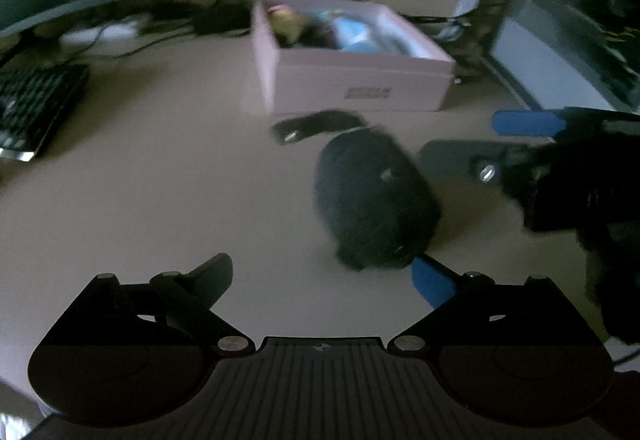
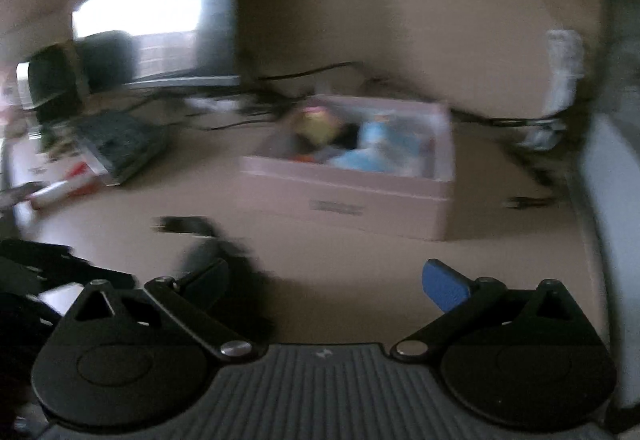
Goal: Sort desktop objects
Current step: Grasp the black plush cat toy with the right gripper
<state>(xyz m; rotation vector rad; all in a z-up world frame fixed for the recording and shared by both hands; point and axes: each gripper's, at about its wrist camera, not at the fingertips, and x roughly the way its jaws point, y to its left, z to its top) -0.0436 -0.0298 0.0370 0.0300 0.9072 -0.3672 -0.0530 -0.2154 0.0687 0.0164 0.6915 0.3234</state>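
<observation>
A dark oval speaker-like object (image 1: 374, 198) lies on the beige desk, just ahead of my left gripper's blue right finger. A small black cable piece (image 1: 316, 126) lies behind it. A pink open box (image 1: 352, 80) holding toys stands farther back; it also shows in the right wrist view (image 2: 352, 196). My left gripper (image 1: 324, 276) is open and empty. My right gripper (image 2: 326, 280) is open and empty; it shows in the left wrist view (image 1: 520, 142) to the right of the dark object. The right wrist view is motion-blurred.
A black keyboard (image 1: 36, 108) lies at the left, with cables (image 1: 180, 12) behind it. A laptop (image 1: 560, 52) stands at the right. A white and red item (image 2: 60, 192) lies at the far left in the right wrist view.
</observation>
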